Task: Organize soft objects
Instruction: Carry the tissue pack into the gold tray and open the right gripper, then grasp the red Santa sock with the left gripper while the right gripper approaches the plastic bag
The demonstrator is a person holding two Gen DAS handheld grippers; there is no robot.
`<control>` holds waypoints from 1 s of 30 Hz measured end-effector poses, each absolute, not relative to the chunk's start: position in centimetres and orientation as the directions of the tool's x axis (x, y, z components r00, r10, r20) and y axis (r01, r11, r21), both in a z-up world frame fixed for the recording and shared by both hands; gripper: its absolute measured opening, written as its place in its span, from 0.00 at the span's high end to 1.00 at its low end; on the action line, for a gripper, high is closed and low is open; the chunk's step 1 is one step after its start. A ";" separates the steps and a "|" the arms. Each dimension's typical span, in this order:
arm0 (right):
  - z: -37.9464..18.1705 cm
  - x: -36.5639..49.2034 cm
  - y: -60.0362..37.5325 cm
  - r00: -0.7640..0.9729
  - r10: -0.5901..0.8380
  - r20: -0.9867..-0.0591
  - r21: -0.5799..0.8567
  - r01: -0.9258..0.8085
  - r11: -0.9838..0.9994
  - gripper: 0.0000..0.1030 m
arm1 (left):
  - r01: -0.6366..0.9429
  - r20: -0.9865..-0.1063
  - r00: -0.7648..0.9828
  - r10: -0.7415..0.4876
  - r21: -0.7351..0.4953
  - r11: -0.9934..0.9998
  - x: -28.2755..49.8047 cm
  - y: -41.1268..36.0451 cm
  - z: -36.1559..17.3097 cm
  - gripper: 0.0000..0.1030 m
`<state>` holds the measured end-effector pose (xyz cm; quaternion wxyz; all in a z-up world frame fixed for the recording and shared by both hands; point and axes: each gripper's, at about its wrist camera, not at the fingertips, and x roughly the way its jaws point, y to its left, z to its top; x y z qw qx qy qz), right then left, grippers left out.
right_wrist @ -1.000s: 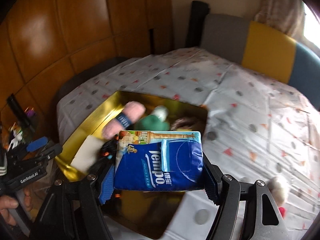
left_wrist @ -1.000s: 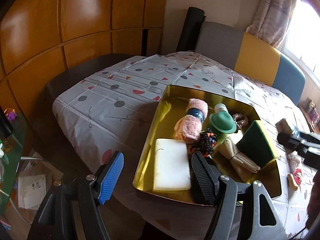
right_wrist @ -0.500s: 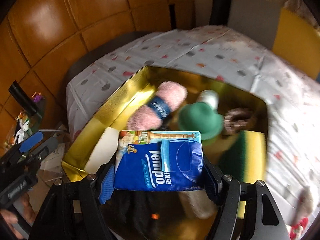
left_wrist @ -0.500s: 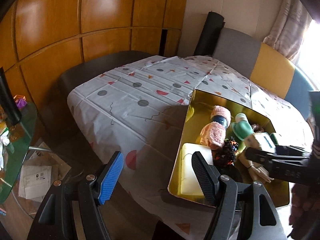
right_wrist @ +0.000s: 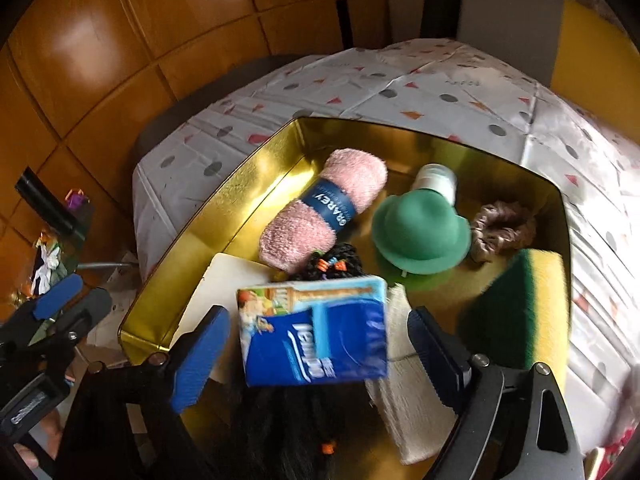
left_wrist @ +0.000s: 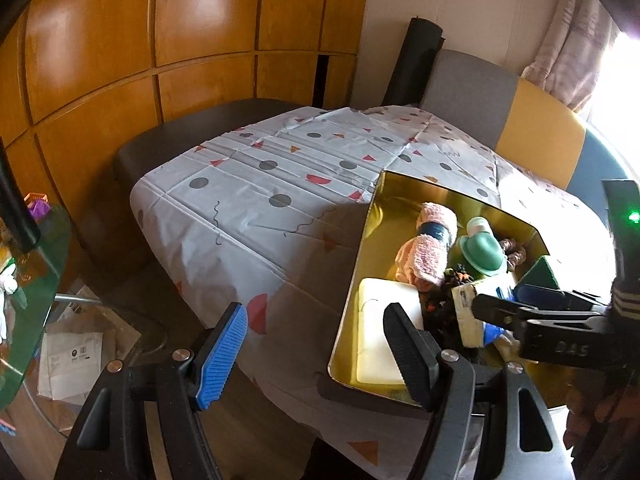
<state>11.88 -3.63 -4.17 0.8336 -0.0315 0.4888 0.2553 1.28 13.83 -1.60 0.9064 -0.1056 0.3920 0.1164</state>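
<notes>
A gold tray on the spotted tablecloth holds a pink yarn ball, a green hat, a brown scrunchie, a green-yellow sponge, a white pad and a dark braided piece. My right gripper is open over the tray. A blue tissue pack sits loose and tilted between its fingers, touching neither. In the left wrist view the tray is at the right, with the tissue pack partly hidden. My left gripper is open and empty at the tray's near-left corner.
Wooden wall panels stand behind the table. A grey, yellow and blue bench back runs along the far side. A glass side table with clutter is at the left, papers on the floor below.
My right gripper moved over the tray and opened, and the tissue pack came free and tilted between the fingers. My left gripper shifted left, away from the tray.
</notes>
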 end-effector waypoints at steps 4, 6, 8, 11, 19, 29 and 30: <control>-3.3 11.1 -4.8 0.430 0.390 -0.814 0.190 -0.437 0.879 0.12 | -0.278 -0.727 0.675 0.129 -0.089 0.956 1.1 13.3 -1.1 0.31; -2.7 10.4 -5.6 0.467 0.382 -0.797 0.180 -0.421 0.889 0.12 | -0.273 -0.721 0.680 0.131 -0.084 0.958 1.0 13.1 -0.9 0.31; -1.9 10.0 -6.2 0.490 0.389 -0.780 0.185 -0.413 0.892 0.12 | -0.266 -0.715 0.687 0.133 -0.077 0.961 0.9 12.8 -0.6 0.31; -0.9 9.1 -7.5 0.523 0.388 -0.759 0.180 -0.404 0.897 0.12 | -0.255 -0.706 0.695 0.135 -0.067 0.965 0.8 12.4 -0.1 0.31; 1.1 7.7 -12.0 0.604 0.352 -0.715 0.172 -0.337 0.926 0.11 | -0.209 -0.689 0.714 0.121 -0.044 0.977 0.6 10.6 0.8 0.31; 2.2 7.5 -20.8 0.681 0.229 -0.695 0.161 -0.163 0.973 0.10 | -0.130 -0.679 0.729 0.083 -0.019 0.991 0.8 7.6 1.7 0.31; 2.2 7.5 -22.0 0.686 0.210 -0.697 0.159 -0.138 0.978 0.10 | -0.120 -0.678 0.731 0.078 -0.016 0.993 0.8 7.2 1.7 0.31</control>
